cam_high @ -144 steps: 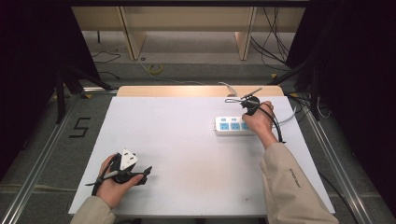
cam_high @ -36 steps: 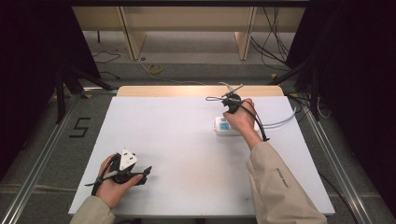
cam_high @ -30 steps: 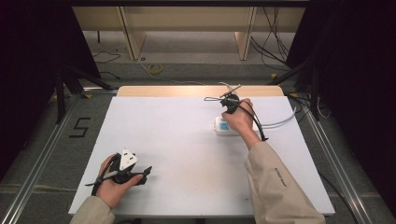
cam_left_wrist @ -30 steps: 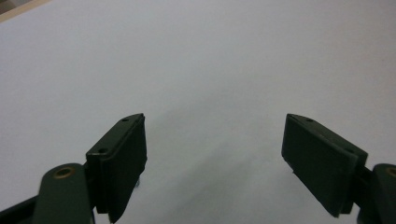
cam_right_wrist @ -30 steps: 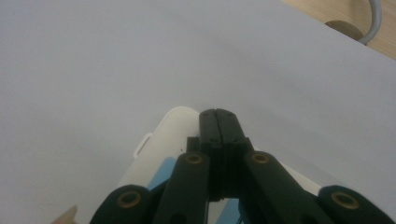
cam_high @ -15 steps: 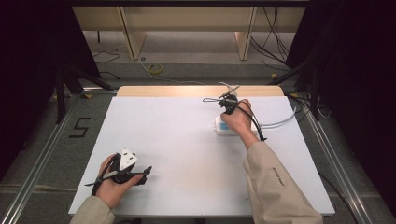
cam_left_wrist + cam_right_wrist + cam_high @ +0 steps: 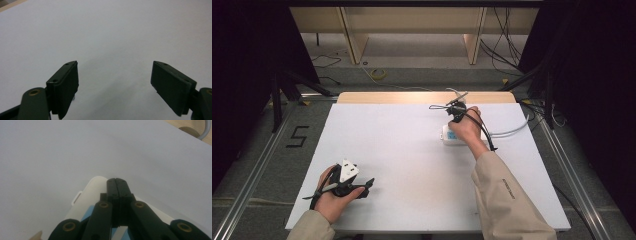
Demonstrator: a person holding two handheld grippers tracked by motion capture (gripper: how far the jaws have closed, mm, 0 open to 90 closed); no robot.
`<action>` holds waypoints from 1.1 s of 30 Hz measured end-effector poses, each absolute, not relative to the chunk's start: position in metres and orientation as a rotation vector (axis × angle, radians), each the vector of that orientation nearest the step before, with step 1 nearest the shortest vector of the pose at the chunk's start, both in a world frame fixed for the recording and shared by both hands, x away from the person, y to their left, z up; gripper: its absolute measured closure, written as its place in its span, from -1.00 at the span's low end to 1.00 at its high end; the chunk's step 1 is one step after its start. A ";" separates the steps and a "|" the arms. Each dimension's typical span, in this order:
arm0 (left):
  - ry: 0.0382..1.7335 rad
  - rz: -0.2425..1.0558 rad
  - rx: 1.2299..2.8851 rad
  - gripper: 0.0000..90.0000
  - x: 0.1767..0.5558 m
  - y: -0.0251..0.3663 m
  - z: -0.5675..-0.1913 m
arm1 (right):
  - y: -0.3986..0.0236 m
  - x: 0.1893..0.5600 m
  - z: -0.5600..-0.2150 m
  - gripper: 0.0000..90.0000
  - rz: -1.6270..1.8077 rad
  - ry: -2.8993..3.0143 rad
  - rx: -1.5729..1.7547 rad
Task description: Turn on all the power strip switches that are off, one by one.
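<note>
Two grippers: the right gripper (image 7: pixel 117 182), jaws clenched together and empty, sits over the white power strip (image 7: pixel 451 136) at the table's (image 7: pixel 412 150) far right; the left gripper (image 7: pixel 115 85) gapes wide, empty.

Half-hidden power strip
The right hand (image 7: pixel 469 127) covers much of the power strip (image 7: pixel 451 135); its socket faces stay too small to tell.

White power strip (image 7: pixel 454 135) with pale blue panels, black claw (image 7: pixel 117 185), white table (image 7: pixel 402 150), beige sleeve (image 7: pixel 507 200).
</note>
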State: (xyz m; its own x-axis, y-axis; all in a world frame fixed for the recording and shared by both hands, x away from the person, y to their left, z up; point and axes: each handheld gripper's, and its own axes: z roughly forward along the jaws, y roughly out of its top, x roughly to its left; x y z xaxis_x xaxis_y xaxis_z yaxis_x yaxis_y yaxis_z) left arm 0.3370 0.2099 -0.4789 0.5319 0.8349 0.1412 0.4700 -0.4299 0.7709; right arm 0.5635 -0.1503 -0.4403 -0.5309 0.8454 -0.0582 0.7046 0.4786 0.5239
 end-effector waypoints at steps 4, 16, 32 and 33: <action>1.052 0.683 2.085 -0.51 0.337 0.210 -0.479 | -0.149 0.563 -0.441 1.00 0.635 2.422 1.305; 1.054 0.682 2.086 -0.51 0.336 0.209 -0.479 | -0.151 0.563 -0.442 1.00 0.639 2.428 1.320; 1.068 0.679 2.075 -0.51 0.333 0.211 -0.479 | -0.192 0.478 -0.418 0.52 1.045 2.338 1.150; 1.067 0.681 2.074 -0.51 0.332 0.211 -0.479 | -0.196 0.467 -0.419 0.49 1.054 2.345 1.137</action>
State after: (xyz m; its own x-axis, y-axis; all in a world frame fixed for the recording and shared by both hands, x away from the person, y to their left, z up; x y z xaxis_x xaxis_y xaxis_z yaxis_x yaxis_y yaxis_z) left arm 0.3323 0.2112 -0.4790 0.5230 0.8418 0.1335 0.4758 -0.4183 0.7738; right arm 0.4666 -0.1958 -0.4193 -0.6275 0.7783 0.0241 0.5347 0.4082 0.7399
